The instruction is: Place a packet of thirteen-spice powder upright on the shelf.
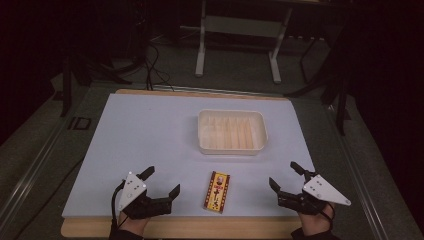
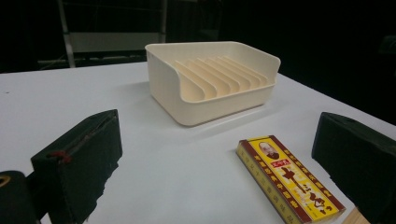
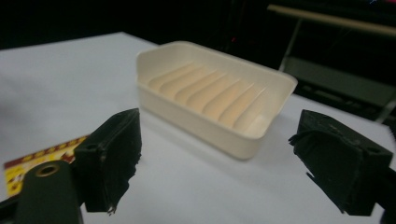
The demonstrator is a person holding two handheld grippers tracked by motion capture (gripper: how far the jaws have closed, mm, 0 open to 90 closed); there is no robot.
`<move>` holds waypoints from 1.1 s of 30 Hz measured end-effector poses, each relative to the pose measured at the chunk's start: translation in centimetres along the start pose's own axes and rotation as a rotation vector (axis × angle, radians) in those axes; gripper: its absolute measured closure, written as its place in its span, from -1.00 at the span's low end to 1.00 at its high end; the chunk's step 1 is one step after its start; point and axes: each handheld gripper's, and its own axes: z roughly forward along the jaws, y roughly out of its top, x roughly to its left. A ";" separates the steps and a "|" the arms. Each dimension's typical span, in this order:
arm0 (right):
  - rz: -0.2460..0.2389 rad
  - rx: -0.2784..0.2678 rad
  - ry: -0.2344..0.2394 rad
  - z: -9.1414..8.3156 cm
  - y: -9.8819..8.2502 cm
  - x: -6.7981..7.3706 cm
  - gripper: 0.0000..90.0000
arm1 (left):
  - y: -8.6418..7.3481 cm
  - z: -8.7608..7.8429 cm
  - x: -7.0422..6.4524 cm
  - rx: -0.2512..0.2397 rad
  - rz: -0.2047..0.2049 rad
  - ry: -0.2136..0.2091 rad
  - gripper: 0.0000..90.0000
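Cream tray [image 1: 258, 131] with ribbed dividers inside is seen resting flat on the white table top [image 1: 140, 145], toward the far right part of it; nothing is seen lying in the tray. A yellow and red box [image 1: 217, 191], long and flat, is placed on the near side of the tray, well apart from it, with its long axis pointing roughly toward the tray. The left gripper [image 1: 160, 182] is held to the near left of the tray, just left of the box, with its jaws spread wide and nothing between them. In the left gripper view the tray [image 2: 210, 93] is seen ahead between the two jaws and the box [image 2: 287, 179] is seen near the right jaw, not touching it. The right gripper [image 1: 285, 176] is held to the near right of the tray, right of the box, jaws likewise wide apart and empty. In the right gripper view the tray [image 3: 210, 98] is seen ahead and a corner of the box [image 3: 37, 163] is seen beside the left jaw
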 end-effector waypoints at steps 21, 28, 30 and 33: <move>0.041 -0.119 0.011 -1.4 0.8 -0.9 -0.68 | 0.2 0.2 0.0 0.003 0.006 -0.046 -0.94; 0.033 -0.104 0.092 -1.2 0.8 -0.5 -0.61 | 1.2 1.2 -1.1 0.017 0.053 -0.135 -0.94; 0.026 -0.110 0.092 -1.2 0.9 -0.4 -0.61 | 1.4 1.3 -1.3 0.021 0.061 -0.138 -0.94; 0.005 -0.120 0.070 -1.4 1.0 -0.3 -0.64 | 1.9 1.7 -2.1 0.032 0.052 -0.126 -0.94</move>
